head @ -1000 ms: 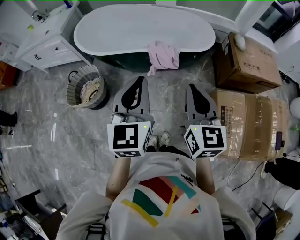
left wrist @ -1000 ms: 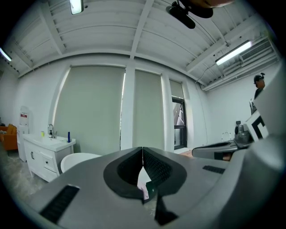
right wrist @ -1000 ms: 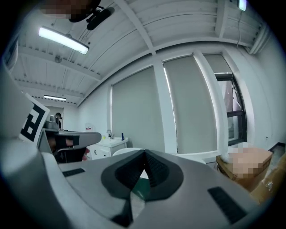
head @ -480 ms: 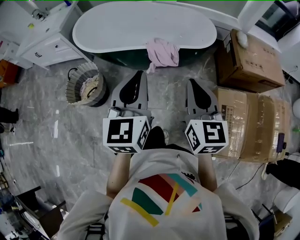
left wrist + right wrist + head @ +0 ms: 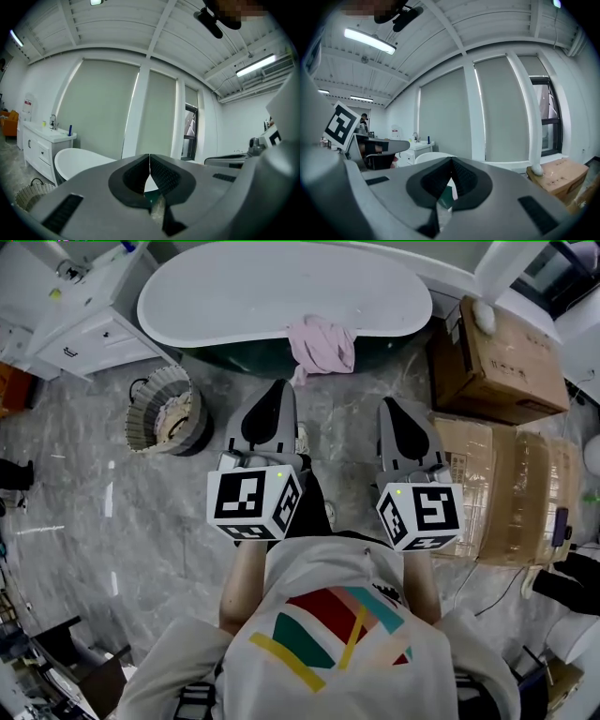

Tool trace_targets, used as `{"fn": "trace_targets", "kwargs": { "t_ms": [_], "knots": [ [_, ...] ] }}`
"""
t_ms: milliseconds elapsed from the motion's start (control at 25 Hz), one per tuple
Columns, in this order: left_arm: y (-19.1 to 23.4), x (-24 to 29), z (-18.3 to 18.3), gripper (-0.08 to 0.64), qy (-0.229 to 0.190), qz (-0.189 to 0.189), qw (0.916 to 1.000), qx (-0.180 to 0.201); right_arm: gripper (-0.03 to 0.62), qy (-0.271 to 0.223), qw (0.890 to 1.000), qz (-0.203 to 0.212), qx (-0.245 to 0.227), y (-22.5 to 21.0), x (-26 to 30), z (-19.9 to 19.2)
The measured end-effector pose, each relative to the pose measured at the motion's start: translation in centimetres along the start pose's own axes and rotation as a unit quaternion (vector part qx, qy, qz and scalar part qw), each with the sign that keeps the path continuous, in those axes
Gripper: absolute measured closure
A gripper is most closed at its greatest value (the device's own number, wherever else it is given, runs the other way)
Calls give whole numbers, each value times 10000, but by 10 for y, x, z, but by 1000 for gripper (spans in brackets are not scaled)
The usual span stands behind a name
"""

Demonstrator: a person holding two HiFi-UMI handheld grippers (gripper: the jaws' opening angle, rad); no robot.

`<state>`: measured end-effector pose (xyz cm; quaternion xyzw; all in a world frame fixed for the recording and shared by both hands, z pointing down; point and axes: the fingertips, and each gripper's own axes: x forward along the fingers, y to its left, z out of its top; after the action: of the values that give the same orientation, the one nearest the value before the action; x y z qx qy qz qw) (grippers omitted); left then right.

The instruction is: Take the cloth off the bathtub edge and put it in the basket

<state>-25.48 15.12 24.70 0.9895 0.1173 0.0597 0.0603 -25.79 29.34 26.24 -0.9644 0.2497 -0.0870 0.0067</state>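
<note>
Along the near rim of the white oval bathtub (image 5: 262, 287) — one crumpled pink cloth (image 5: 322, 343), draped over the edge and partly hanging down the dark outer wall.

Left tool (image 5: 277, 386) and right tool (image 5: 388, 405): both pressed together with nothing between the jaws, held side by side short of the tub, apart from the cloth.

Step in hand, as I judge it: the approach. Done well, one tool spreads its jaws before arrival, bites a thick fold at the top of the rim rather than the dangling tail, and lifts clear.

Round grey woven basket (image 5: 178, 382): on the marble floor to the left, near the tub, some fabric inside.

Brown cardboard boxes (image 5: 497, 362) to the right, white vanity cabinet (image 5: 75, 329) beyond the basket — neither looks to block the path.
</note>
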Motion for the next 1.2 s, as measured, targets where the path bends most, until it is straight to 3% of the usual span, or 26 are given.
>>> {"fn": "trace_targets", "kwargs": {
  "t_ms": [400, 800, 1200],
  "knots": [
    [14, 48, 11, 541, -78, -69, 9998, 176, 581, -177, 9997, -166, 7, -23, 31, 13],
    [29, 97, -7, 541, 228, -186, 9994, 204, 581, 44, 9998, -151, 74, -33, 82, 2],
    [76, 179, -16, 541, 619, -338, 9972, 261, 581, 357, 9988, -282, 179, -53, 173, 0]
  ]
}}
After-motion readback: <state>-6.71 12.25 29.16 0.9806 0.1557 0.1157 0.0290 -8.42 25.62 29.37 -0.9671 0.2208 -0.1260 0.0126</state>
